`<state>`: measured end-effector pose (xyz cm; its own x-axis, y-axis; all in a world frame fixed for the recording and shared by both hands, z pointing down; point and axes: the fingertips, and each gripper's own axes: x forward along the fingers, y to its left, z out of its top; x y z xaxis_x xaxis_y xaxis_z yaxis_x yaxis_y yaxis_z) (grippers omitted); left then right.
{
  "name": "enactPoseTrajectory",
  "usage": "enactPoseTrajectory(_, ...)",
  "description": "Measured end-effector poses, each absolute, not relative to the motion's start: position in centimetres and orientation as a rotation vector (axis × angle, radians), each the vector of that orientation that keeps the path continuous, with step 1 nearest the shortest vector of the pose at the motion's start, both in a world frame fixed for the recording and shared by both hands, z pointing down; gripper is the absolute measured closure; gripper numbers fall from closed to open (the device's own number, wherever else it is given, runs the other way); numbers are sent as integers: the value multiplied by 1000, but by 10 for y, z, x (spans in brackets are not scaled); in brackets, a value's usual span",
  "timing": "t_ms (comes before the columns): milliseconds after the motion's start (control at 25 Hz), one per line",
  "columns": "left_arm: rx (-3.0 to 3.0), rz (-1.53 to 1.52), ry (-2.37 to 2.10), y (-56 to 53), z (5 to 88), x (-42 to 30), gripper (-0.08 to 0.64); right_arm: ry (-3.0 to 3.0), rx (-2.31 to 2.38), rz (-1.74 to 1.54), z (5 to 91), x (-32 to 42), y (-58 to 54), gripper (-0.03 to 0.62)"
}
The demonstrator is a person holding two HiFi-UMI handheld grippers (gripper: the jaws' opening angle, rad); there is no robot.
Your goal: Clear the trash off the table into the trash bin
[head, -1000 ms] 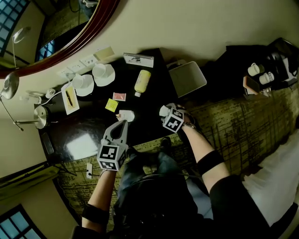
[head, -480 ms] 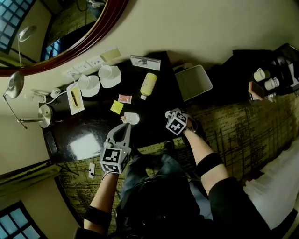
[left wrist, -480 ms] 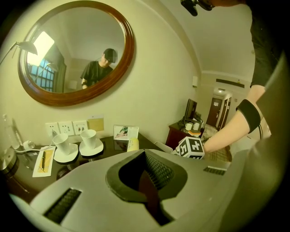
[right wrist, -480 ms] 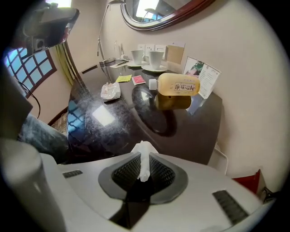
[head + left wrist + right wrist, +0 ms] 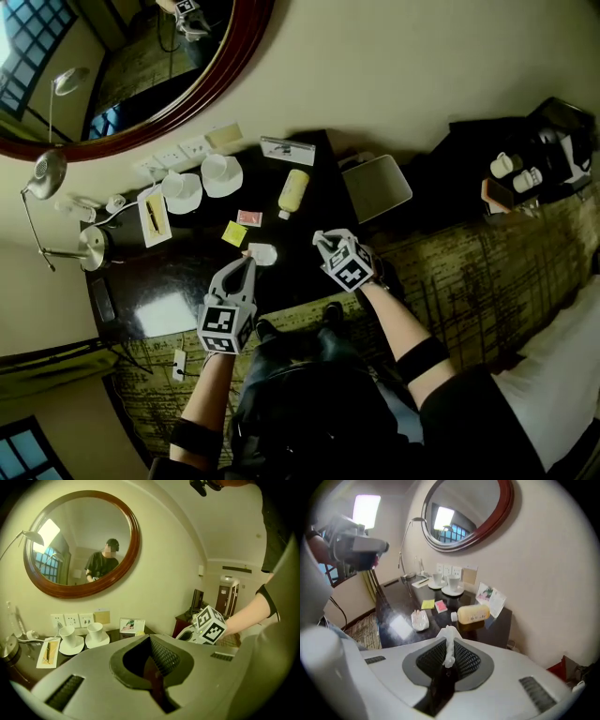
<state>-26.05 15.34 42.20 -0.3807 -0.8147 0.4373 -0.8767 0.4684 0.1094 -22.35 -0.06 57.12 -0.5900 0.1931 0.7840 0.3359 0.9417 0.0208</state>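
Nearest, the left gripper (image 5: 244, 264) idles over the desk (image 5: 178, 291) with fingers pressed together on nothing, while the right gripper (image 5: 449, 654), whose fingers have just closed, pinches a white tissue scrap (image 5: 449, 644) above the desk, likely bound for the trash bin (image 5: 401, 174) at the far right.

The person wears a black top (image 5: 309, 412) with short sleeves (image 5: 473, 422), and a black band (image 5: 422, 354) circles each arm just past the top's sleeve ends. The left gripper (image 5: 247, 261) and right gripper (image 5: 324, 240) are pale grey moulded shells, broad at the end nearer the top and tapering to a point. That broad end carries a white cube (image 5: 221, 328) printed with black square markers. Up close, dark mesh pads (image 5: 465, 660) line the throat of each shell, with slotted vents (image 5: 536, 686) on either side.
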Motion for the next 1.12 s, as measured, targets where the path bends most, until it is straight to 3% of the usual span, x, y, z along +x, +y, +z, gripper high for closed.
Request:
enactPoseTrajectory(480,1341,89,-2451,204,379,-294,560,-2745,-266,-40,371,-231,27,528)
enactPoseTrajectory(880,1454,130,-2431,202,362,-297,560,-2775,-233,-61,364,-231,56,528)
enactPoseTrajectory(1120,1689,165,-2287,145,363,-275,560,-2772,16,-37,371,-190,17,528)
